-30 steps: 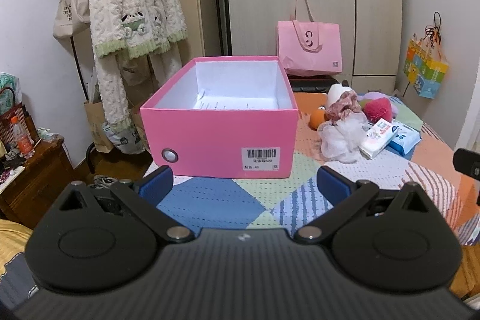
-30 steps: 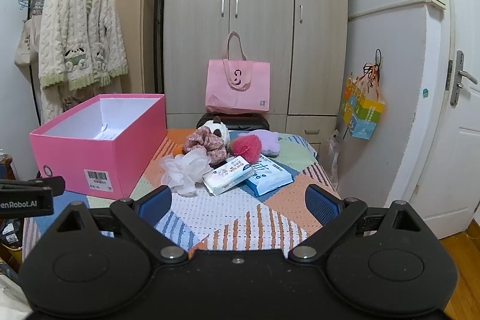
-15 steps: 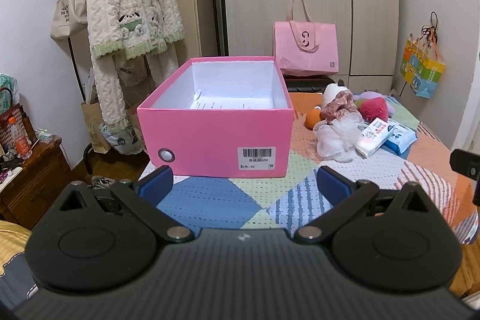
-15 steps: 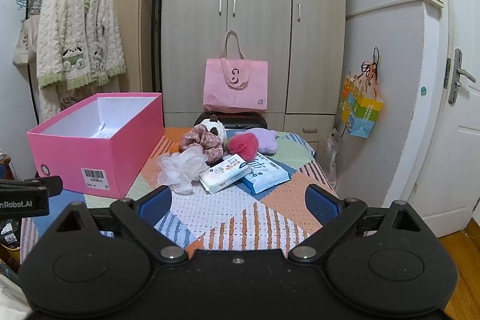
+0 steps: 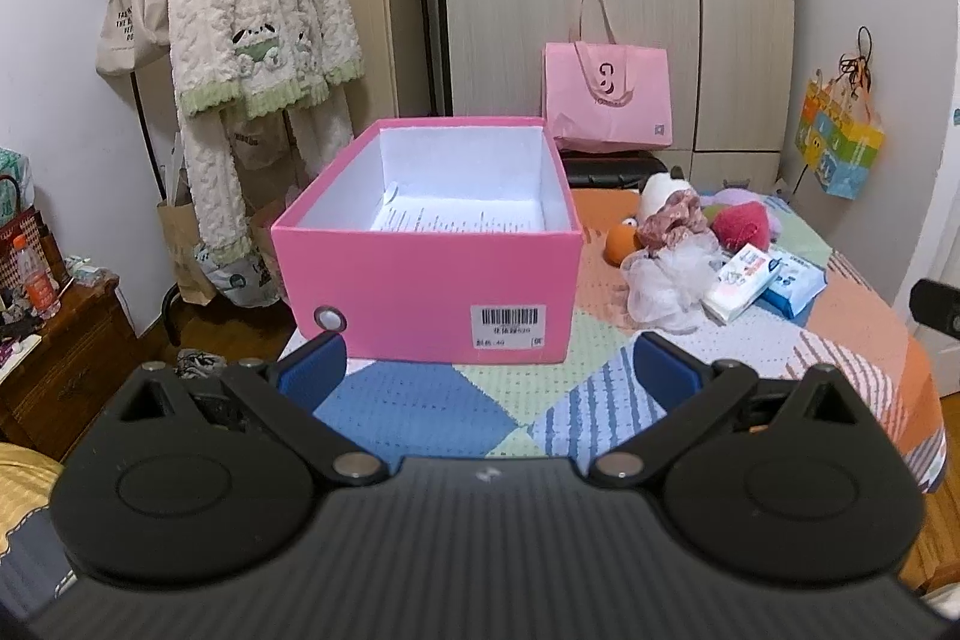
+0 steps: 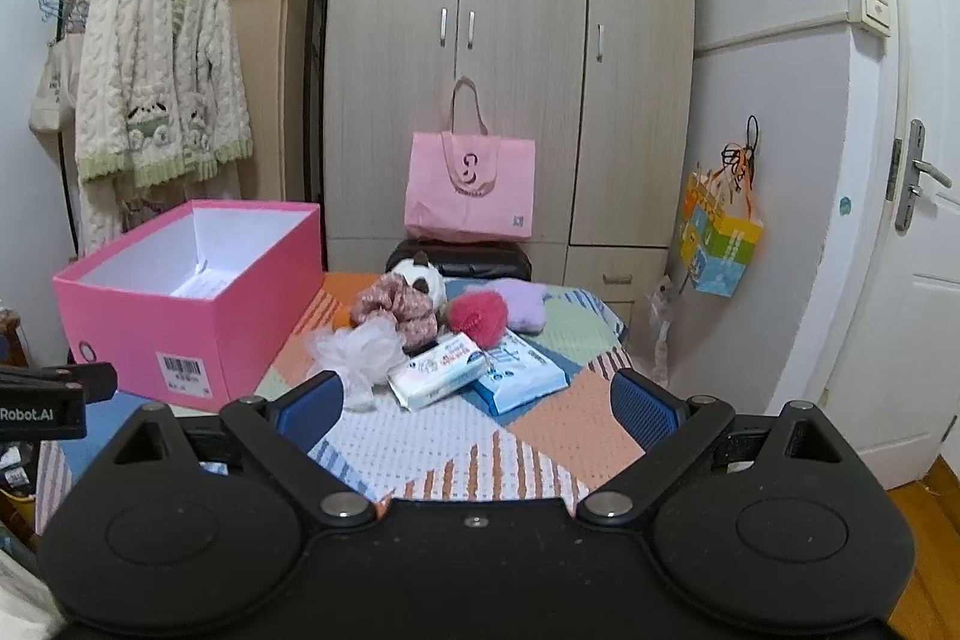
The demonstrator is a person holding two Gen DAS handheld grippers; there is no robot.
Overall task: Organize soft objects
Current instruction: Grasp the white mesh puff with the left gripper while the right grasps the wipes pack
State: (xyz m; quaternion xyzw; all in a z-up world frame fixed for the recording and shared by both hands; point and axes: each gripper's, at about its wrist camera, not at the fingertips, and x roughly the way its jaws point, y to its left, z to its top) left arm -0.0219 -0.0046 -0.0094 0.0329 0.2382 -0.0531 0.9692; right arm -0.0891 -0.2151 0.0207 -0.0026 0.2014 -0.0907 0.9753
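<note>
An open pink box (image 5: pixel 420 292) (image 6: pixel 180 334) stands on the patchwork table, holding only a paper sheet. To its right lies a pile of soft things: a white mesh puff (image 6: pixel 360 352) (image 5: pixel 666 286), a pink floral scrunchie (image 6: pixel 396 307), a panda plush (image 6: pixel 420 280), a red puff (image 6: pixel 477 316), a purple pillow (image 6: pixel 522 304), an orange toy (image 5: pixel 621 244) and two wipe packs (image 6: pixel 438 370) (image 6: pixel 519 376). My left gripper (image 5: pixel 489 370) is open and empty before the box. My right gripper (image 6: pixel 477 403) is open and empty, short of the pile.
A pink tote bag (image 6: pixel 468 187) sits on a dark case behind the table, before a wardrobe (image 6: pixel 510 58). A clothes rack with a cream cardigan (image 5: pixel 258 16) stands at left. A wooden cabinet (image 5: pixel 54 358) is at lower left. A door (image 6: pixel 912 220) is at right.
Both grippers have drawn back slightly and risen; the box and the pile look a little farther off and lower. Nothing was picked up; both stay open.
</note>
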